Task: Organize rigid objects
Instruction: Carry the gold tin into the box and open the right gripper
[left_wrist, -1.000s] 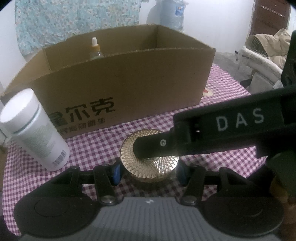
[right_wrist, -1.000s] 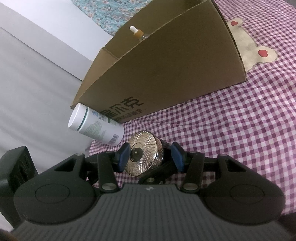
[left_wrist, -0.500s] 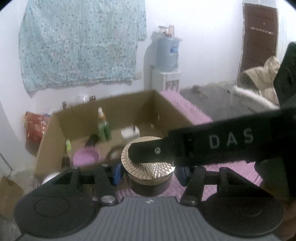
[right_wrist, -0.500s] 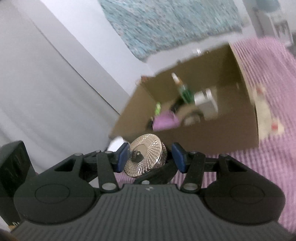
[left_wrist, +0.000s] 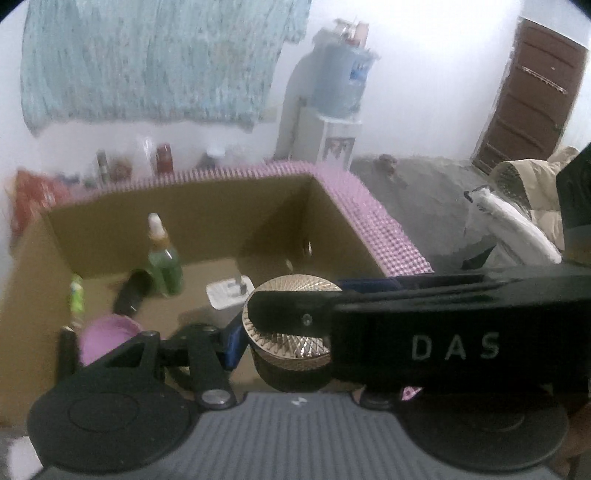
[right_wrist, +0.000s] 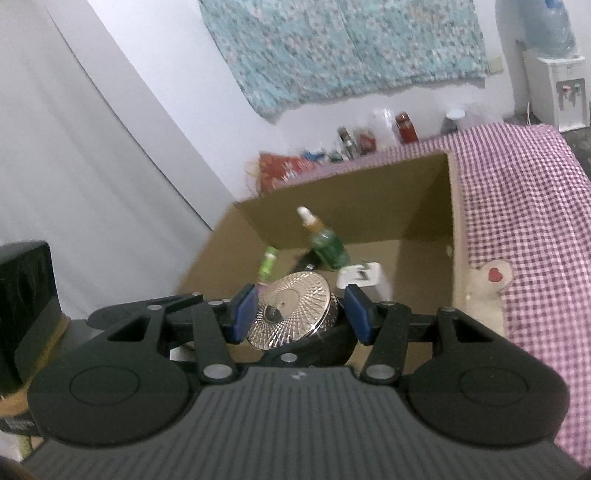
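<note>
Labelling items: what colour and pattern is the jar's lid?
Gold lid, fine radiating diamond ridges; clearest in the right wrist view.

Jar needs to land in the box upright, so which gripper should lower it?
Probably left: the left gripper clamps the jar level above bare box floor, while the right gripper reaches across its lid.

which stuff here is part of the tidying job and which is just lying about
Job: gold jar, held by both claws, left and right; cardboard box; in it green bottle, pink lid, white plug.

Lying about: water dispenser, curtain, door.
</note>
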